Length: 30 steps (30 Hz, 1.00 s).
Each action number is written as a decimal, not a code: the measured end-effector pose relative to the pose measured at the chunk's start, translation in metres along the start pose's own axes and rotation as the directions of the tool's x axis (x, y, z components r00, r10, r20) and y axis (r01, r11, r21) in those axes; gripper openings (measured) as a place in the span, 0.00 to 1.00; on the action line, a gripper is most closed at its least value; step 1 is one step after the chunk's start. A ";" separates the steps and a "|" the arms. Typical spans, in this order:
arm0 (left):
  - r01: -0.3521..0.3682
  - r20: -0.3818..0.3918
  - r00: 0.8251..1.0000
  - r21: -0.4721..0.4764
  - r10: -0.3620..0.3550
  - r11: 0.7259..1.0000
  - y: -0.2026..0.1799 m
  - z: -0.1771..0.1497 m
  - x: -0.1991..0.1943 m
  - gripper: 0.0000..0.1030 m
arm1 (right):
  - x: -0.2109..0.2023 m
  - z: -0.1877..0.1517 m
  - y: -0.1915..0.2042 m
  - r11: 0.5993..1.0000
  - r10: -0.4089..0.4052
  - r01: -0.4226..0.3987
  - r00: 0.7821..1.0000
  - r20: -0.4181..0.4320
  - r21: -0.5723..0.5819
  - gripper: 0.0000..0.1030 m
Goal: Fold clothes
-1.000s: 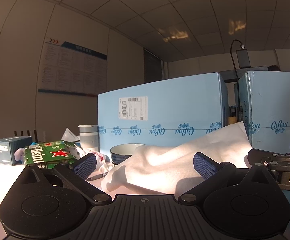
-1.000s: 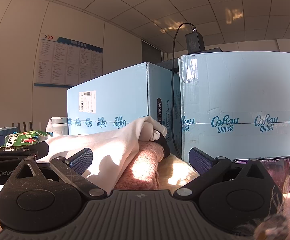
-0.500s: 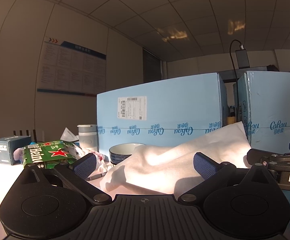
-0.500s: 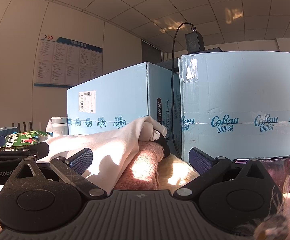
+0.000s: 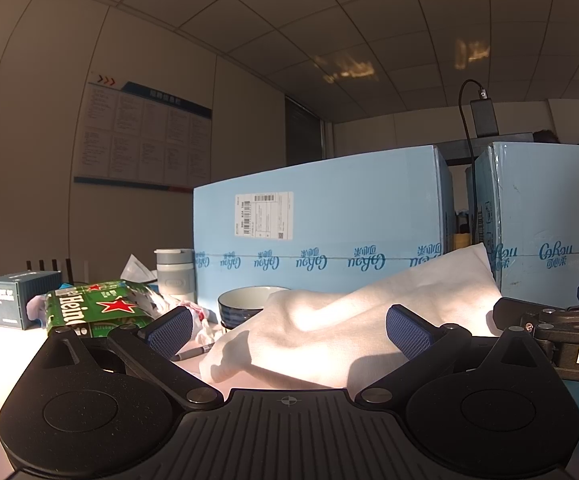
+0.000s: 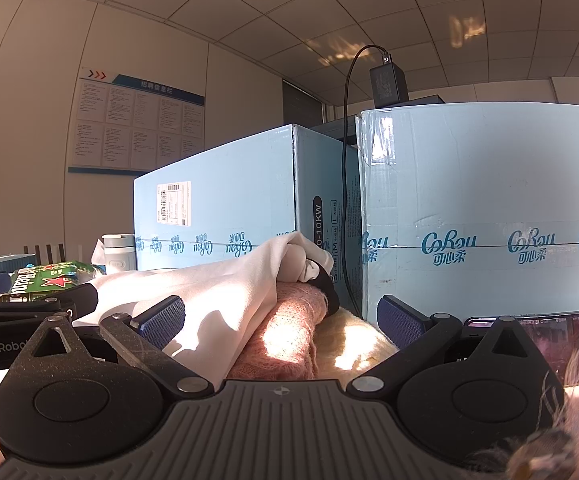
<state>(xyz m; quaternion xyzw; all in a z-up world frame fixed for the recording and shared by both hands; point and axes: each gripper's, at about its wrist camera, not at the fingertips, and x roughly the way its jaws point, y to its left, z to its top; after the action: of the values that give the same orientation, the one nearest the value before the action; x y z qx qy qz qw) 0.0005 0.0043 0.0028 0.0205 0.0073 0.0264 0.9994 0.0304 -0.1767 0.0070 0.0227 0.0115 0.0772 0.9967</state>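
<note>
A white garment (image 5: pixel 341 328) lies crumpled on the table just beyond my left gripper (image 5: pixel 287 330), which is open and empty, low over the table. In the right wrist view the same white garment (image 6: pixel 217 300) drapes over a pink knit garment (image 6: pixel 285 332) and a cream garment (image 6: pixel 353 344). My right gripper (image 6: pixel 281 320) is open and empty, with the pile between and just beyond its fingers. Each gripper shows at the edge of the other's view.
Two large light-blue cartons (image 5: pixel 321 236) (image 6: pixel 485 216) stand behind the clothes. A blue bowl (image 5: pixel 245 304), a grey cup (image 5: pixel 175 274), a green Heineken box (image 5: pixel 97 308), a small dark box (image 5: pixel 17 300) and a pen (image 5: pixel 193 353) sit left. A phone (image 6: pixel 549 344) stands right.
</note>
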 end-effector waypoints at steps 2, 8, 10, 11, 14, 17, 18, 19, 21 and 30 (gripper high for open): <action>0.000 0.000 1.000 0.000 0.000 1.000 0.000 0.000 0.000 1.00 | 0.000 0.000 0.000 1.000 0.000 0.000 1.000 0.000 0.000 1.00; 0.000 0.000 1.000 -0.001 0.000 1.000 0.000 0.000 -0.001 1.00 | 0.000 0.000 0.000 1.000 0.000 0.000 1.000 0.000 0.000 1.00; 0.000 0.000 1.000 -0.002 0.000 1.000 0.001 0.000 -0.001 1.00 | 0.000 0.000 0.000 1.000 0.000 0.000 1.000 0.000 0.000 1.00; 0.000 0.001 1.000 -0.002 0.000 1.000 0.001 0.000 -0.001 1.00 | 0.000 0.000 0.000 1.000 0.000 0.000 1.000 0.000 0.000 1.00; 0.000 0.000 1.000 -0.002 0.000 1.000 0.001 0.000 0.000 1.00 | 0.000 0.000 0.000 1.000 0.000 0.000 1.000 0.000 0.000 1.00; -0.002 0.000 1.000 -0.002 0.002 1.000 0.001 0.000 0.000 1.00 | 0.000 0.000 0.000 1.000 0.000 0.000 1.000 0.000 0.000 1.00; -0.002 0.000 1.000 -0.002 0.002 1.000 0.001 0.000 0.000 1.00 | 0.000 0.000 0.000 1.000 0.000 0.000 1.000 0.000 0.000 1.00; -0.003 0.000 1.000 -0.002 0.003 1.000 0.001 0.000 0.000 1.00 | 0.000 0.000 0.000 1.000 0.000 0.000 1.000 0.000 0.000 1.00; -0.004 -0.001 1.000 -0.003 0.004 1.000 0.001 0.000 0.000 1.00 | 0.000 0.000 0.000 1.000 0.000 0.000 1.000 0.000 0.000 1.00; -0.007 -0.001 1.000 -0.003 0.007 1.000 0.001 0.000 -0.001 1.00 | 0.000 0.000 0.000 1.000 0.000 0.000 1.000 0.000 0.000 1.00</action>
<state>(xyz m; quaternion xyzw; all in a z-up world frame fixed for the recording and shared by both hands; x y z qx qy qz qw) -0.0002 0.0052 0.0030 0.0191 0.0077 0.0297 0.9993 0.0302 -0.1771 0.0071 0.0229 0.0117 0.0772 0.9967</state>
